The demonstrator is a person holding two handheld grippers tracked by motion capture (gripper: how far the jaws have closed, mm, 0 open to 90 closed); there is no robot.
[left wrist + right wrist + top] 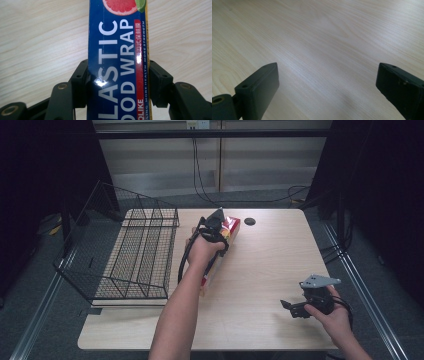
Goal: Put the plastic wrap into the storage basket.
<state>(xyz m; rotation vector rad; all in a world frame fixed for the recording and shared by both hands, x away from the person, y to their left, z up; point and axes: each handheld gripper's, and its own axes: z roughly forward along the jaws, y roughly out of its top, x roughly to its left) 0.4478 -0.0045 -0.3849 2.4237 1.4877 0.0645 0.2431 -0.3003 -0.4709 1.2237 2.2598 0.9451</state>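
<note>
High view takes in the pale wooden surface, with a black wire basket along its left edge and a long plastic wrap box lying flat near the middle, just right of the basket. The box's long axis runs from the near side toward the far side, leaning a little to the right at its far end, close to a small dark hole in the wood.

The left gripper sits over the far end of the box. In the left gripper view its fingers press against both long sides of the blue box, closed onto it across its narrow width, so the box runs straight out between them and away from the camera, its lettering reading along that length.

The right gripper is held low at the near right corner, well apart from the box. Its fingers are spread wide over bare wood, gripping nothing.
</note>
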